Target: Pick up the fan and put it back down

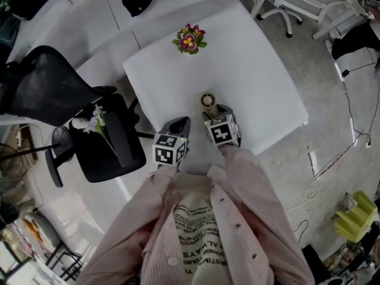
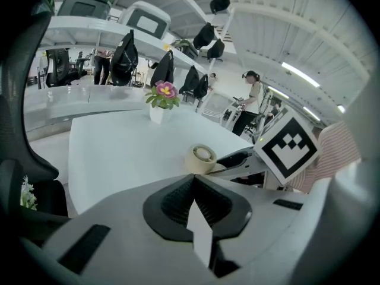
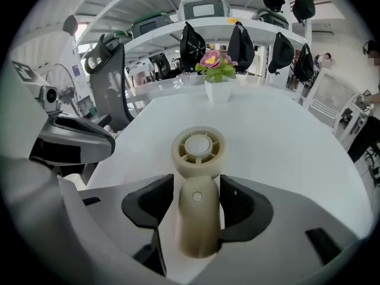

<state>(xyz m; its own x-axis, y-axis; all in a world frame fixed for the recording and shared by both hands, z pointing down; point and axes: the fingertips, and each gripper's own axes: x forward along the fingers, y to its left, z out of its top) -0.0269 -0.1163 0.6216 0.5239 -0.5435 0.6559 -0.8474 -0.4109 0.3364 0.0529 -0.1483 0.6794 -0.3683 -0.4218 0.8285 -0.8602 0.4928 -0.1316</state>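
Observation:
A cream hand-held fan [image 1: 207, 101] lies on the white table [image 1: 255, 64] near its front edge, round head pointing away from me. In the right gripper view its handle [image 3: 198, 212] sits between the jaws of my right gripper [image 3: 198, 203], which stand wide with only slim gaps beside the handle, so the pads do not press it. My right gripper [image 1: 214, 110] points steeply down at the fan. My left gripper [image 1: 181, 123] hovers just left of it, jaws shut on nothing [image 2: 195, 186]. From the left gripper view the fan [image 2: 202, 158] lies ahead to the right.
A small pot of pink and yellow flowers [image 1: 189, 40] stands at the table's far side. A black office chair [image 1: 89, 129] with a flower sprig [image 1: 95, 122] on its seat stands left of the table. Cables trail on the floor at right [image 1: 332, 159].

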